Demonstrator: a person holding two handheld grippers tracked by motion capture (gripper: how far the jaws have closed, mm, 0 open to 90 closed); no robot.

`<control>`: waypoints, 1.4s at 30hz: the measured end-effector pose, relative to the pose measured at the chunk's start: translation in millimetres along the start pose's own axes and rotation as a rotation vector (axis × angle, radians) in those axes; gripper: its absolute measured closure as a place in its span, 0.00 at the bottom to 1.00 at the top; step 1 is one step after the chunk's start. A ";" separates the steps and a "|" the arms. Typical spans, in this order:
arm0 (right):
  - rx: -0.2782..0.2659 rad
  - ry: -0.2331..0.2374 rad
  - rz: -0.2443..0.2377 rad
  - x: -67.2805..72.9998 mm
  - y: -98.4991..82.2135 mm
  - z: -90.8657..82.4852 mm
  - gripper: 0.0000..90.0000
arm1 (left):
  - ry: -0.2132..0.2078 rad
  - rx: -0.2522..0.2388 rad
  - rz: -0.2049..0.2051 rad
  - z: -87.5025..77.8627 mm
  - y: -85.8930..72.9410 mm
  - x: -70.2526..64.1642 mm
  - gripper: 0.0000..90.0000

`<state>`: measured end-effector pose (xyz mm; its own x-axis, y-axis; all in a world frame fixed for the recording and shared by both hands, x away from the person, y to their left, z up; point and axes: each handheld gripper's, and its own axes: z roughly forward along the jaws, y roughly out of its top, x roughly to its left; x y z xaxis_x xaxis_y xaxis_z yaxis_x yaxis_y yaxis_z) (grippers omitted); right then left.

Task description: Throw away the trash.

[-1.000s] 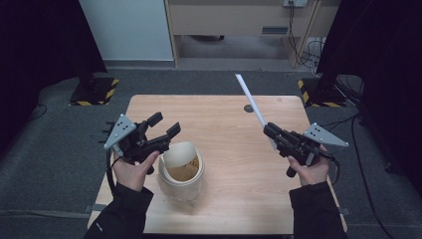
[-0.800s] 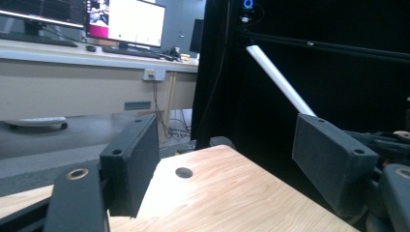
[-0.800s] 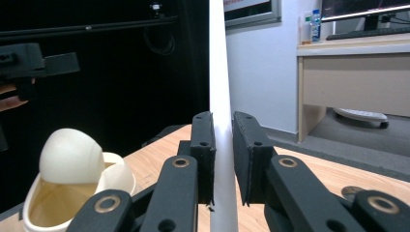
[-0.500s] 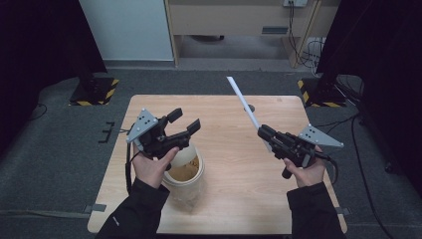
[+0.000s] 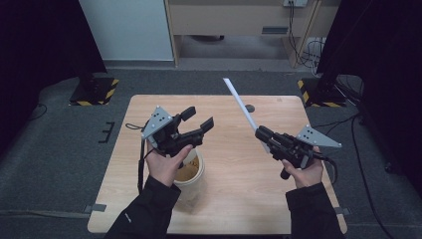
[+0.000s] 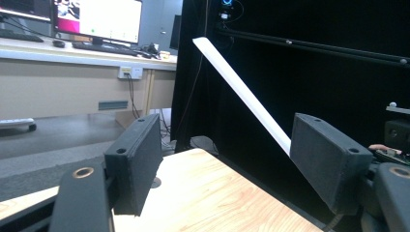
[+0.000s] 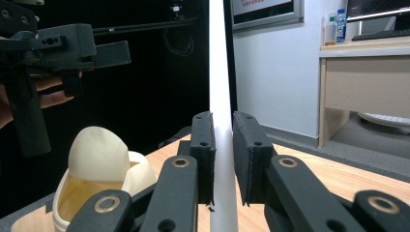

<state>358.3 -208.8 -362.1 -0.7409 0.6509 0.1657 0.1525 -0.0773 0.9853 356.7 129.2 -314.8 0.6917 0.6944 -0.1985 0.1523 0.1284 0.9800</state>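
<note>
A long white strip [image 5: 239, 102] slants up and away from my right gripper [image 5: 261, 133], which is shut on its lower end over the right half of the wooden table [image 5: 239, 199]. In the right gripper view the strip [image 7: 220, 72] runs upright between the closed pads of that gripper [image 7: 222, 154]. My left gripper [image 5: 199, 118] hangs open just above a cream container [image 5: 192, 172] with brownish contents. In the left gripper view the open gripper [image 6: 232, 159] has wide-set jaws and the strip [image 6: 241, 92] crosses beyond them. The container [image 7: 96, 164] has its lid flipped up.
A small dark round mark [image 5: 249, 108] lies near the table's far edge. Black stands with yellow-striped bases [image 5: 94, 89] flank the far corners. A desk [image 5: 239, 20] and cables stand beyond the table. A person's sleeves [image 5: 144, 214] come in from below.
My left gripper has moved right and forward, from beside the container to above it. The right gripper with the strip has shifted slightly left, and the strip's tip has swung left.
</note>
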 end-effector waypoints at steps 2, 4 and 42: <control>-0.006 0.001 0.002 -0.3 0.6 -1.0 0.88 | -0.005 0.006 0.000 4.4 -0.9 -2.2 0.30; -0.011 0.004 0.005 -0.2 1.2 -1.8 0.88 | -0.009 0.012 0.002 8.0 -1.0 -3.4 0.30; 0.003 0.095 -0.009 8.5 -3.7 5.4 0.88 | -0.053 0.046 -0.038 79.6 -6.8 -23.2 0.56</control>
<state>354.9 -198.9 -364.5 -0.8008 0.5772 0.1597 0.1468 -0.0694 0.9867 395.8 55.8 -318.2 0.7208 0.6512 -0.2377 0.2107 0.1208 0.9700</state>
